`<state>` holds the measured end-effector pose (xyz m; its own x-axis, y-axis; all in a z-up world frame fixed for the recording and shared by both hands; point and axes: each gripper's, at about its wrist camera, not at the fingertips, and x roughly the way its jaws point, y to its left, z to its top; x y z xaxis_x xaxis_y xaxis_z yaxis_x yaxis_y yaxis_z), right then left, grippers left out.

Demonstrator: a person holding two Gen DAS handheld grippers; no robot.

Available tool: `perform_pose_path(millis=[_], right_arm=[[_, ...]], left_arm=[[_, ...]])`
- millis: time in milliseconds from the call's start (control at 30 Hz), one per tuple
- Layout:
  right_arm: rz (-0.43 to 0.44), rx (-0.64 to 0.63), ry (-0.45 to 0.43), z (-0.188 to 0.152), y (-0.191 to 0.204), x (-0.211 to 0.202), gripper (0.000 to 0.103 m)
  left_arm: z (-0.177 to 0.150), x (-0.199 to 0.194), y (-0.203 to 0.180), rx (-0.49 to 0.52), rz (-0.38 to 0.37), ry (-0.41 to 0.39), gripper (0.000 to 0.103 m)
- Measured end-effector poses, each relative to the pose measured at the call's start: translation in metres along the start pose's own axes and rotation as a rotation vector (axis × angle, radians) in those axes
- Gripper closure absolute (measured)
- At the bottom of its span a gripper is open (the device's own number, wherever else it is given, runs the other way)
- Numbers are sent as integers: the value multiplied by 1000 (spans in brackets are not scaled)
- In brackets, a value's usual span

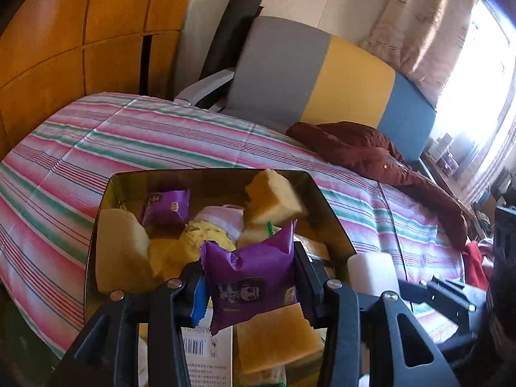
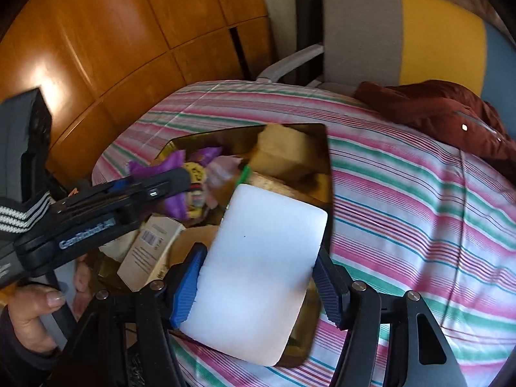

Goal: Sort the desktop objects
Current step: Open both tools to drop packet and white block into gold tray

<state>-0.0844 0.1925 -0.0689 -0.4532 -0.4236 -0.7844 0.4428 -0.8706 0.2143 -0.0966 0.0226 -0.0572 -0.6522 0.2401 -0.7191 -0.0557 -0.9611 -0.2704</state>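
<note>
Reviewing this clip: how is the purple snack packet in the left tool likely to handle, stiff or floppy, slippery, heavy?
The purple snack packet is pinched in the left tool and creases inward, so it is probably soft and crushable. Its glossy film may slip. It hangs without sagging from a side grip, so it seems light.

Support surface: bed with pink, green and white striped quilt [image 2: 419, 200]. Directly on it: shiny gold rectangular metal tray [image 1: 335, 222], filled with mixed items, and a crumpled dark red padded jacket [image 2: 451, 113] near the far edge, well apart from the tray.
</note>
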Motion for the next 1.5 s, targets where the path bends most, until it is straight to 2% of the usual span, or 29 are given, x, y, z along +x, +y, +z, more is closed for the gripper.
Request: perform_pose_path(millis=[67,200,333,467,533,767,933,1133,1500], right_arm=[[-1,-8,0,1,3,4,35],[-24,-9,-4,6,5,14,33],[-26,2,3,7,3,21,30],[-29,2,0,5,4,23,19],[-32,9,-1,4,3,24,18],[-33,38,-16,-3,2,18,14],[-74,51,-56,-11,9,6,12],[-117,30,-94,-21,24,-5,10],[-158,0,-86,-47,38,-7,10]], left_arm=[[2,4,4,-24,-1,4,56],[6,8,5,-37,0,3,47],[7,6,5,-33,6,-5,43],[7,1,9,-46,14,-16,39],[6,-3,11,-50,22,-24,37],[0,-26,10,-8,121,-67,25],[-6,-47,5,23,196,-115,25],[-15,-76,-9,70,247,-172,22],[-25,-107,-18,33,265,-233,21]])
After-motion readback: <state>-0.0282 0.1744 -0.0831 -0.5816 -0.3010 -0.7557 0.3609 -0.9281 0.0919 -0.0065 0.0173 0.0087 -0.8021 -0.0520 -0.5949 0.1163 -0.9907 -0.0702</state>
